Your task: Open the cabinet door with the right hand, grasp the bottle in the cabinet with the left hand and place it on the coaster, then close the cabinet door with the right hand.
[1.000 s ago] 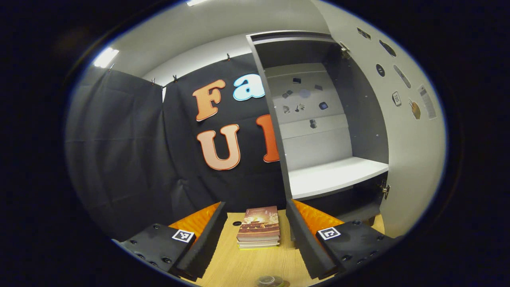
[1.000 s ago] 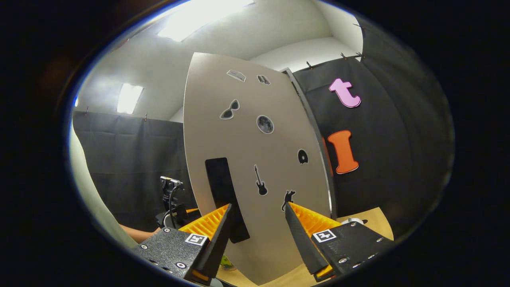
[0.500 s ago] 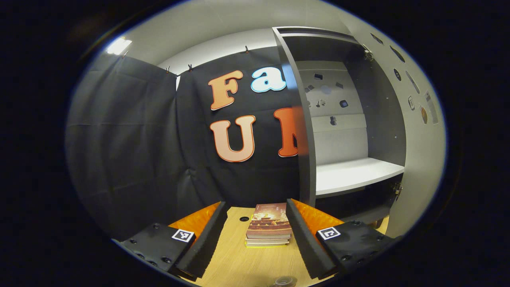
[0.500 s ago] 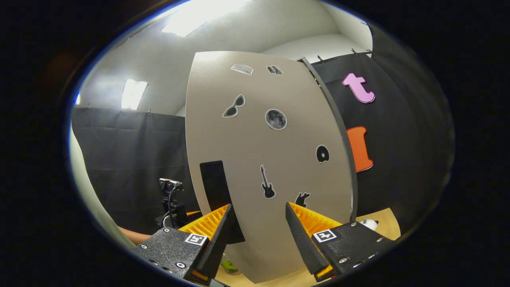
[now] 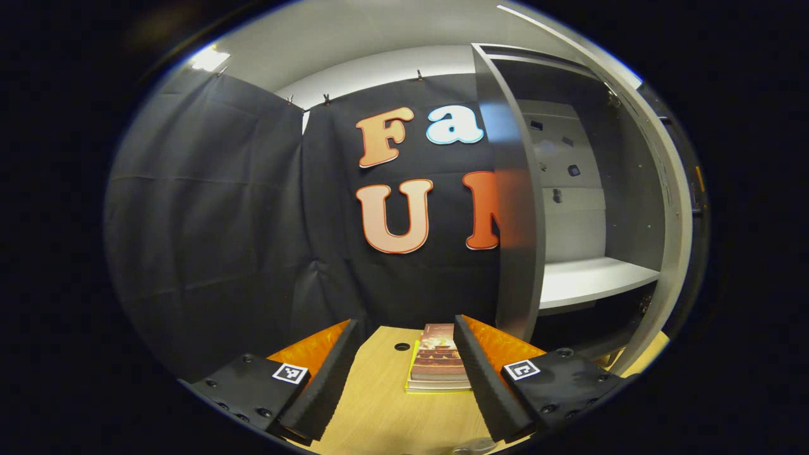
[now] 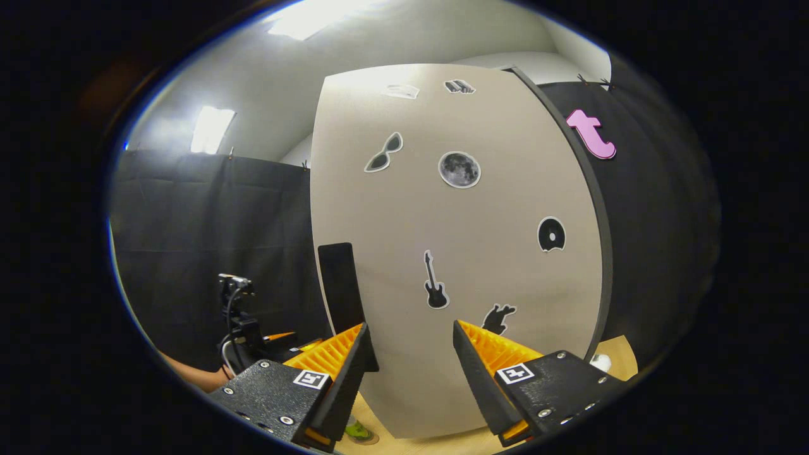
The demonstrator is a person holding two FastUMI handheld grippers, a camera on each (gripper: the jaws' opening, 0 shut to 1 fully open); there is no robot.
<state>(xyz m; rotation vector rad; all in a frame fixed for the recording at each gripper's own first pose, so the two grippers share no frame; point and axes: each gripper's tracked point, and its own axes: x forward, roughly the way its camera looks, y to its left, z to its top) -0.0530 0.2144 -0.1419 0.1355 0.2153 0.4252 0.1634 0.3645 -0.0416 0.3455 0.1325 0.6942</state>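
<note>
We see the cabinet door [image 6: 455,253] swung further toward shut than a sec ago; the left gripper view now catches it nearly edge-on, w/ just a slice of the shelf [image 5: 588,281] inside, bare where visible. Right hand-held gripper [image 6: 409,373] sits close to the door front, fingers apart, its left finger over the dark handle [image 6: 341,284]; contact we can't tell. Left hand-held gripper [image 5: 404,370] hangs over the tabletop [image 5: 379,417], fingers apart, holding nothing, books [image 5: 439,366] ahead. Bottle: a pale object [image 6: 600,363] at the door's far edge may be it, too small to confirm. We judge closing is nearly done.
</note>
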